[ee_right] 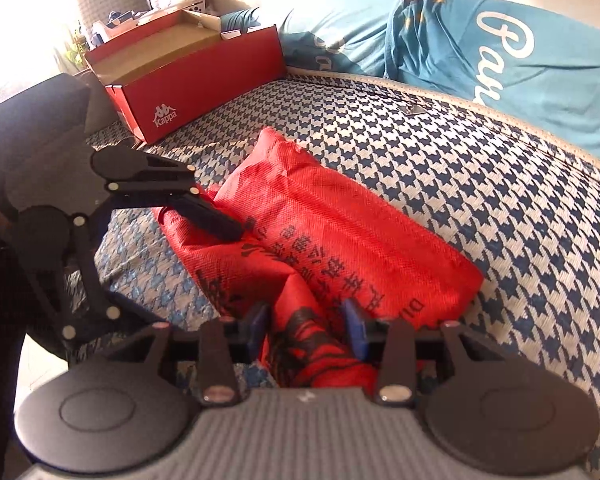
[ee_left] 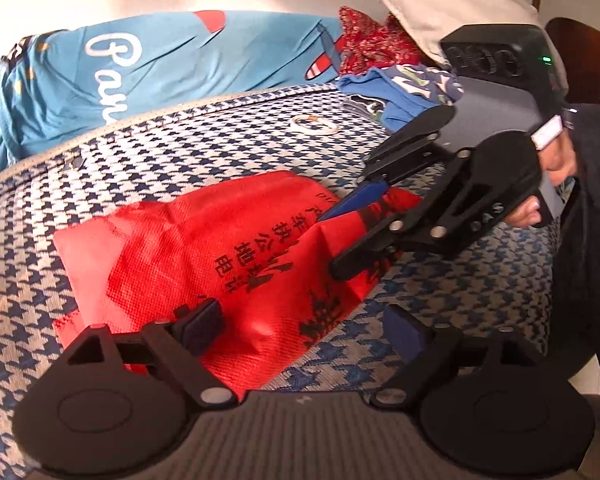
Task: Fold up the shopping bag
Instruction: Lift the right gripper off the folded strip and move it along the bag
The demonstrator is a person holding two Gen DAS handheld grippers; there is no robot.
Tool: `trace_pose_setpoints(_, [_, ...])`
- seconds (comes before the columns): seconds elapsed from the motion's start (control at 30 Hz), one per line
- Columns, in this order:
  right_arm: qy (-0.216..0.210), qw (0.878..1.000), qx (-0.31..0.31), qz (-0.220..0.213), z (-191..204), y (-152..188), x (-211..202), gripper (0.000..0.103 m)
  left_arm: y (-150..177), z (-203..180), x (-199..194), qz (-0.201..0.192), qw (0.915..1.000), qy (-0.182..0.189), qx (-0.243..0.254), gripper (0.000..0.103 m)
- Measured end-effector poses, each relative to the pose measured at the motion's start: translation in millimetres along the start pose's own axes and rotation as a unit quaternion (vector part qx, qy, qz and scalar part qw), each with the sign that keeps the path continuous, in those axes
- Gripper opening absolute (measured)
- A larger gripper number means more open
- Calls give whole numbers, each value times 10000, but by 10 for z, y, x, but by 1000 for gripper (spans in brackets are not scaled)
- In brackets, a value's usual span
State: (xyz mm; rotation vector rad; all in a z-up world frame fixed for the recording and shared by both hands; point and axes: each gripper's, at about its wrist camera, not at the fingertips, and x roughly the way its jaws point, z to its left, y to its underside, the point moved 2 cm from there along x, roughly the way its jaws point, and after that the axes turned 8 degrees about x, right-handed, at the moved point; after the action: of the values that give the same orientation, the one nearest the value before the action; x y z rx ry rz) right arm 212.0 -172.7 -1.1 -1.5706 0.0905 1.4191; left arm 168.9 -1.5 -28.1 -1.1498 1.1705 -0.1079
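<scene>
On the houndstooth bed cover (ee_left: 148,184) lies the half-folded red bag (ee_left: 204,248), its near edge clenched by the right gripper (ee_right: 308,326) while the left gripper (ee_left: 304,328) hovers released, so the next move probably needs folding this edge over.

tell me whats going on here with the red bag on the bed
A person with a handheld gripper in each hand is folding a red shopping bag on a houndstooth-patterned bed cover. The bag already lies partly folded and crumpled. The right gripper has a bunched part of the bag between its fingers. The left gripper is open, with one finger resting on the bag's near edge. A red shoebox and a teal pillow sit further back.
</scene>
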Motion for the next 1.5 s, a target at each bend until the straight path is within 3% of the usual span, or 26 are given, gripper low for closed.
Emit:
trace_pose_setpoints(0.1, [44,10000,-32,-11,19,-3,2,39,32,1,29,-2,10000,-9,-13,87])
trace_pose_setpoints(0.27, [22,10000,-8,-73,12,1,-16,39,49,116,-2,-193,9986,93,-492,87])
trace_pose_setpoints(0.37, [-69,9999,116,-80,-24,11,-24,36,20,137,-60,-265,9984,-80,-493,81])
trace_pose_setpoints(0.73, [-101,9998,144,-93,-65,25,-13,36,-68,215,-242,-434,9951,-763,-461,81])
trace_pose_setpoints(0.8, [-101,9998,145,-85,-62,28,-12,36,-34,227,-186,-256,9940,-987,-397,85])
trace_pose_setpoints(1.0, [-43,9999,110,-91,-46,30,-11,36,-14,245,-144,-296,9907,-1274,-378,98])
trace_pose_setpoints(1.1, [-28,9999,98,-94,-42,31,-8,36,-23,195,-126,-301,9880,-1508,-169,99])
trace_pose_setpoints(1.2, [-38,9999,132,-98,-52,30,-9,36,-96,-51,-170,-451,9795,-1826,717,95])
trace_pose_setpoints(1.33, [-54,9998,139,-94,-56,32,-9,36,-153,-191,-321,-694,9872,-1107,914,93])
trace_pose_setpoints(1.5, [-71,9998,155,-89,-65,31,-4,36,-132,-245,-370,-517,9949,-178,853,87])
